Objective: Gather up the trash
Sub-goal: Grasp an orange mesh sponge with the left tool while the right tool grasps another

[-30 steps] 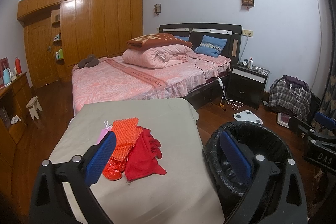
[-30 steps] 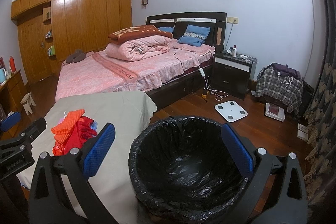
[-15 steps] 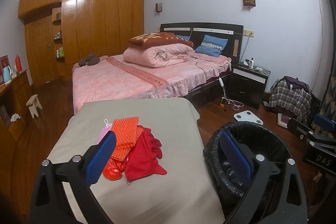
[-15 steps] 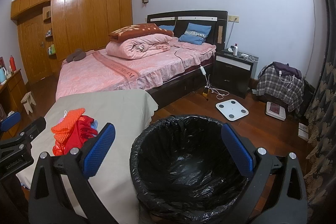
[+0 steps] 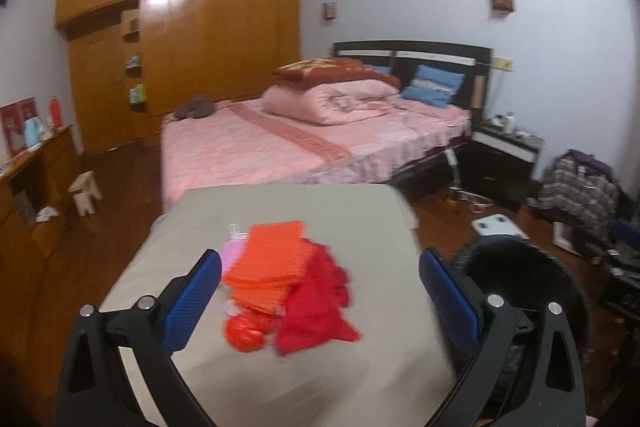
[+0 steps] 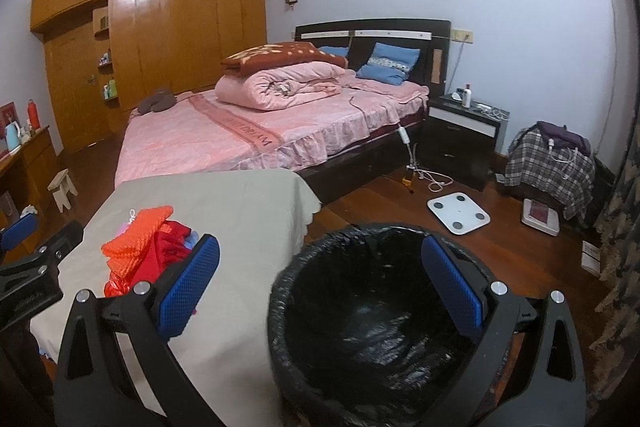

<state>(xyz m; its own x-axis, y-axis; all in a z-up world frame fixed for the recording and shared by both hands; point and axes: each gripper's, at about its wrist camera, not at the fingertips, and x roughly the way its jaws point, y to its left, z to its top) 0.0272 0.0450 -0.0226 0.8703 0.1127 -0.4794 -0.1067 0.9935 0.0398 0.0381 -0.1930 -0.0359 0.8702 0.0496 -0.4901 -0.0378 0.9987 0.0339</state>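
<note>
A heap of red and orange trash (image 5: 288, 287) lies on the beige-covered table (image 5: 328, 211): an orange mesh sheet, a red crumpled bag, a shiny red wrapper and something pink beneath. My left gripper (image 5: 320, 295) hangs open over the table's near part, the heap showing between its blue pads. A bin lined with a black bag (image 6: 380, 307) stands on the floor right of the table. My right gripper (image 6: 320, 287) is open above the bin's near rim. The same heap (image 6: 144, 251) shows at the left of the right wrist view.
A pink bed (image 6: 248, 131) fills the room behind the table. A black nightstand (image 6: 464, 139), a white scale (image 6: 458, 213) and a plaid-covered pile (image 6: 550, 167) stand on the wooden floor to the right. A wooden dresser (image 5: 28, 179) and small stool (image 5: 86, 191) stand left.
My left gripper has swung left, so the trash heap now sits between its fingers and the bin has slid to the right edge. The right gripper has barely moved.
</note>
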